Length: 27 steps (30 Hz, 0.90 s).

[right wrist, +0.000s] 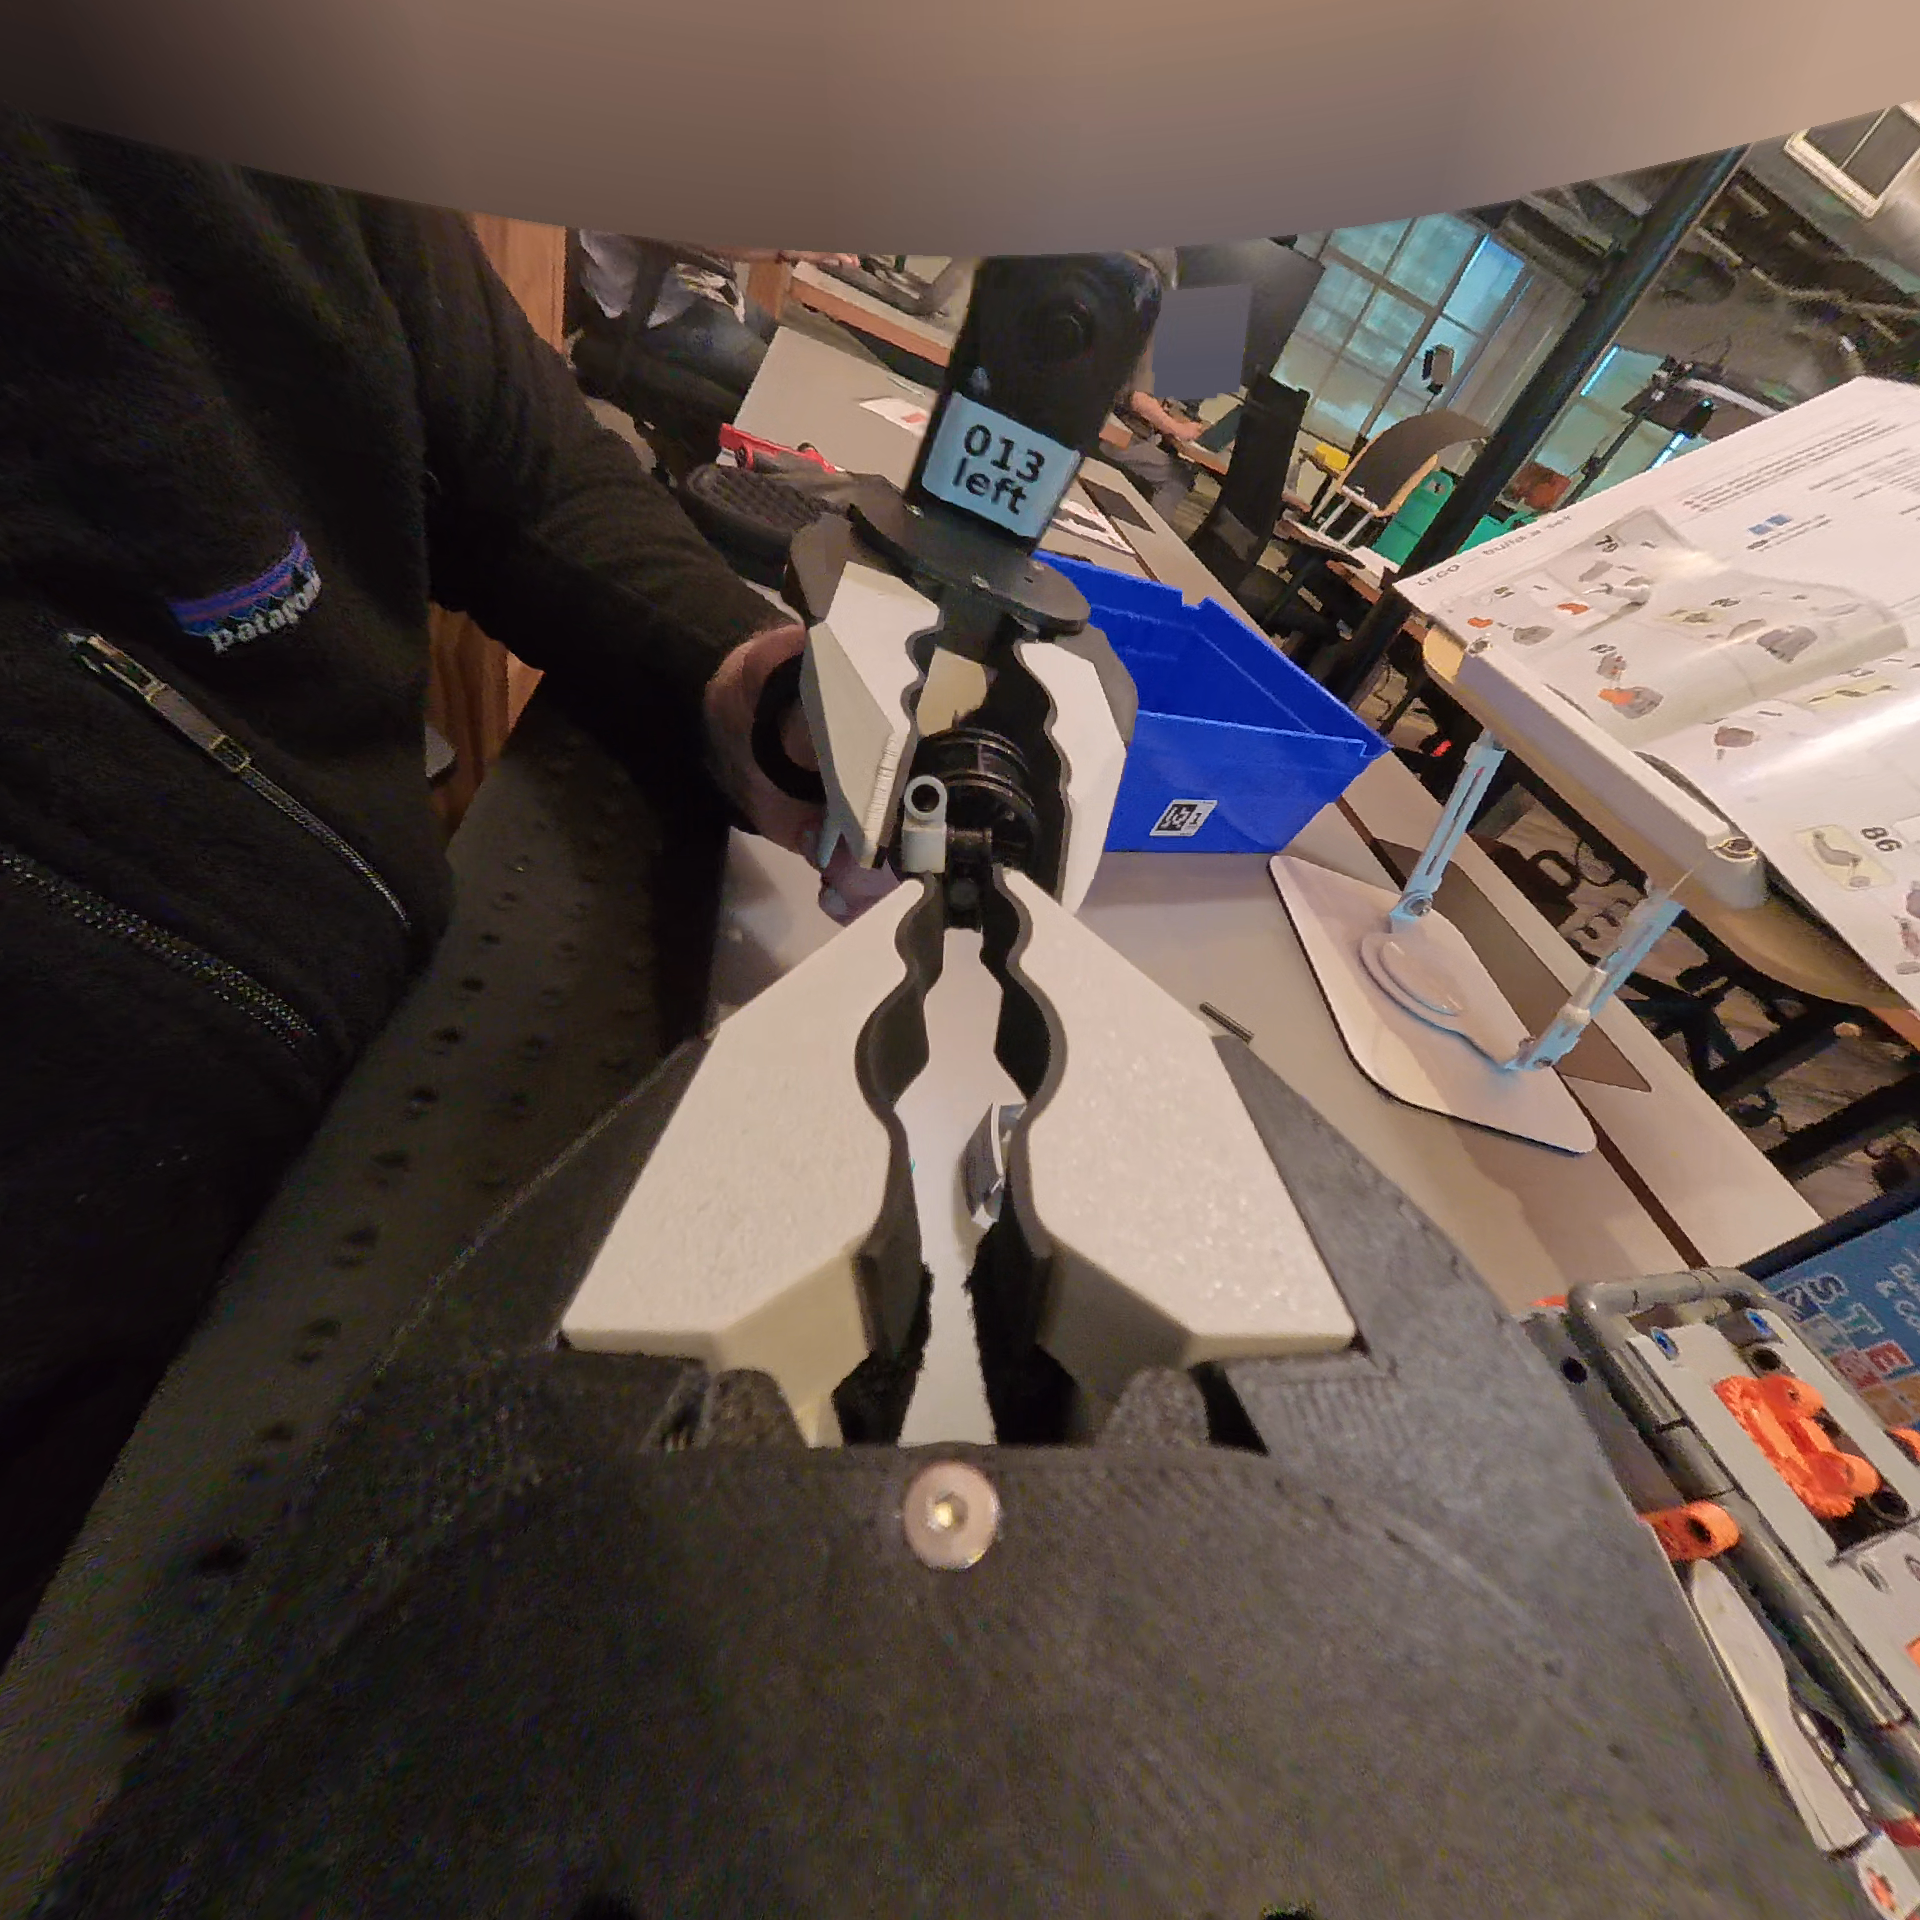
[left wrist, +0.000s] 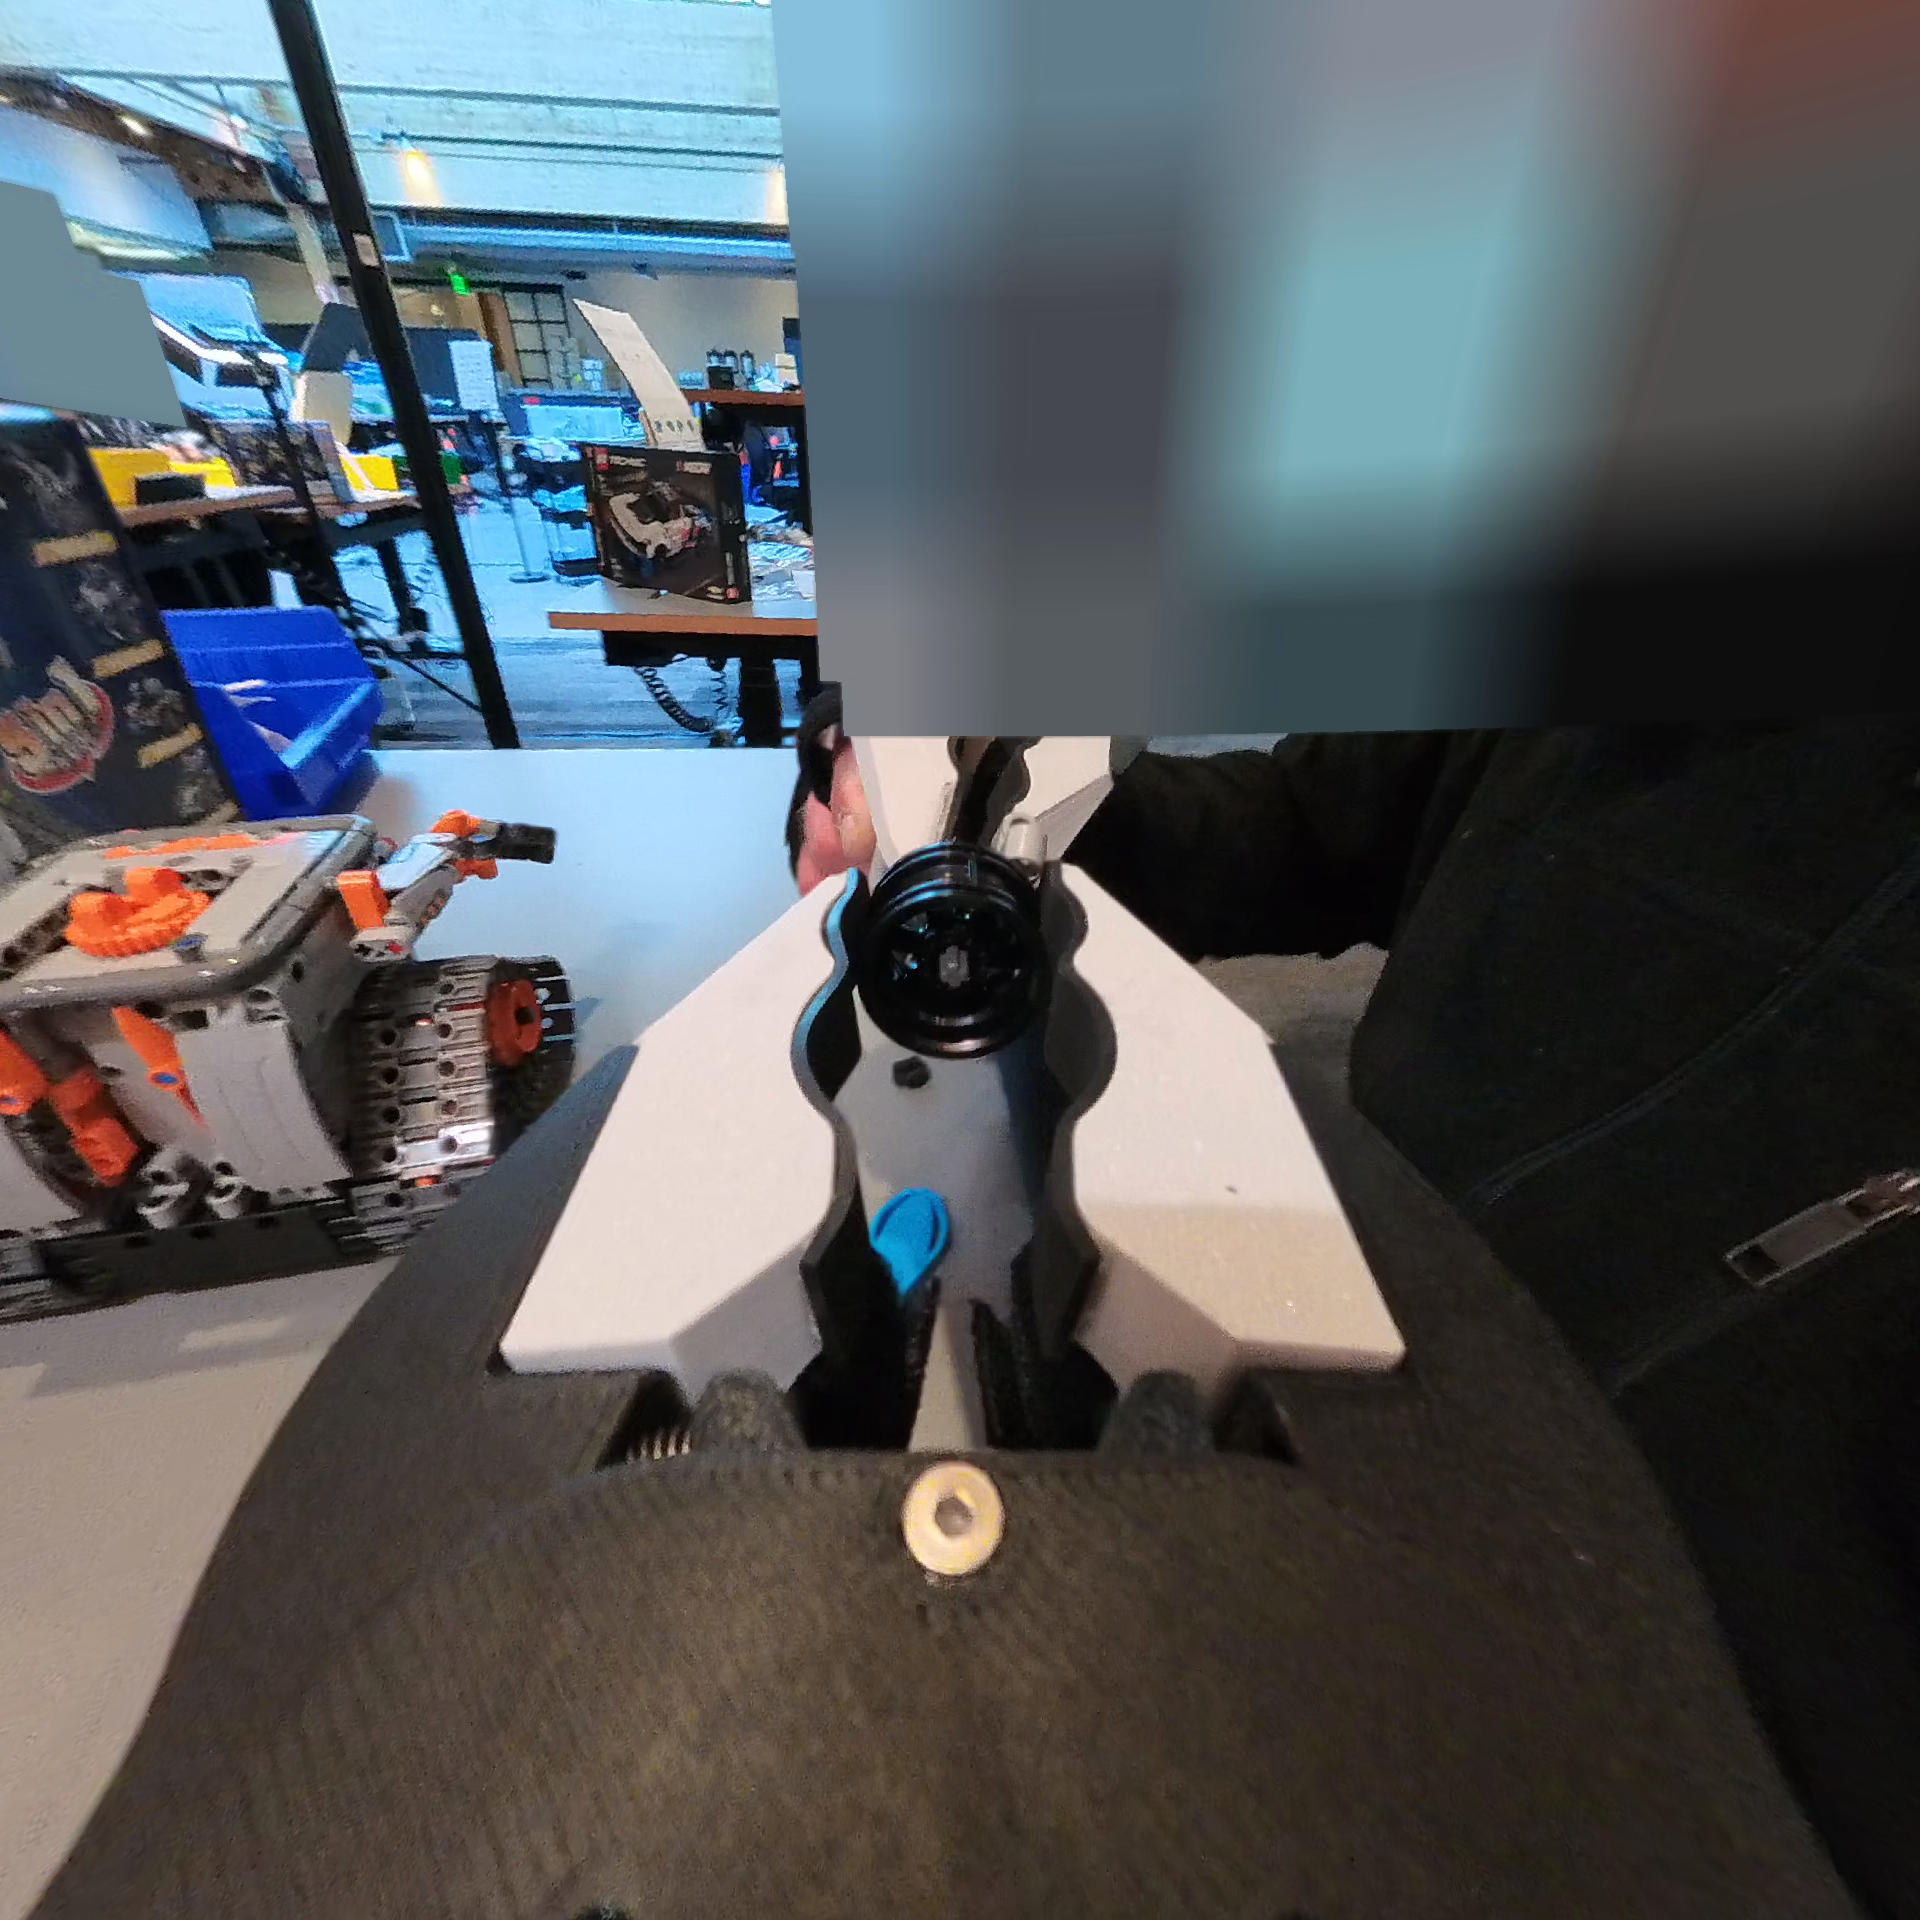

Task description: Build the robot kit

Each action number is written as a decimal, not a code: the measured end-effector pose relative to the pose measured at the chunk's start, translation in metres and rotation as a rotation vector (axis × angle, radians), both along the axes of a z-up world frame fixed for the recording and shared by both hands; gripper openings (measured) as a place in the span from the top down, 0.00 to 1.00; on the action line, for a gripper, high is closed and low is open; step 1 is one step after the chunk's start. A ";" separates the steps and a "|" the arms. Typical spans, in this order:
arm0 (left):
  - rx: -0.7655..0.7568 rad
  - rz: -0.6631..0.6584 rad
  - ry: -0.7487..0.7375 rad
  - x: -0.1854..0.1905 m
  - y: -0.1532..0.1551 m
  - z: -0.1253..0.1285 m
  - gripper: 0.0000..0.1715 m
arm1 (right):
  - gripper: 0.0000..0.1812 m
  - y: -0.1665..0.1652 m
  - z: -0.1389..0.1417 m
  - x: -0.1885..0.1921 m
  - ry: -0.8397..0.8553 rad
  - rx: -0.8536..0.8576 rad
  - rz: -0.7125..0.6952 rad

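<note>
My left gripper [left wrist: 948, 906] is shut on a black wheel rim [left wrist: 951, 966], gripped by its edges at the fingertips and held above the table. In the right wrist view the left gripper [right wrist: 966, 831] faces me with the wheel [right wrist: 982, 769] between its jaws. A small light grey connector [right wrist: 923, 816] and a small black pin part [right wrist: 966, 873] stick out of the wheel's hub. My right gripper [right wrist: 966, 899] is shut on the black pin part at its tips. The two grippers meet tip to tip.
A grey and orange tracked brick model [left wrist: 260, 1039] stands on the white table [left wrist: 644, 831] to the left; it also shows in the right wrist view [right wrist: 1766, 1455]. A blue bin [right wrist: 1226, 707] and an instruction booklet on a stand [right wrist: 1714, 623] stand behind. A person in a black jacket [left wrist: 1610, 1039] is close by. Left and right tips are no more than a few centimetres apart.
</note>
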<state>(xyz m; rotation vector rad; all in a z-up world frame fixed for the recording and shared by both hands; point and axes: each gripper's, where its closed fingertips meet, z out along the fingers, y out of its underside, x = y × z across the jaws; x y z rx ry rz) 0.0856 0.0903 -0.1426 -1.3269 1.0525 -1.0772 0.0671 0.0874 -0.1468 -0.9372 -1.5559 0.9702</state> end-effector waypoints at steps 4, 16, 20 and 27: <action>0.022 -0.010 0.003 0.001 0.003 0.000 0.82 | 0.97 0.004 0.001 0.000 0.018 0.043 -0.018; 0.073 -0.050 -0.026 0.004 -0.002 0.000 0.82 | 0.96 -0.002 0.001 -0.003 0.028 0.027 0.005; 0.088 -0.042 -0.015 0.005 -0.001 -0.002 0.83 | 0.97 -0.001 0.000 -0.002 0.010 0.016 -0.013; 0.068 -0.040 -0.013 0.005 -0.006 0.005 0.82 | 0.98 -0.007 0.006 0.000 0.026 0.012 -0.008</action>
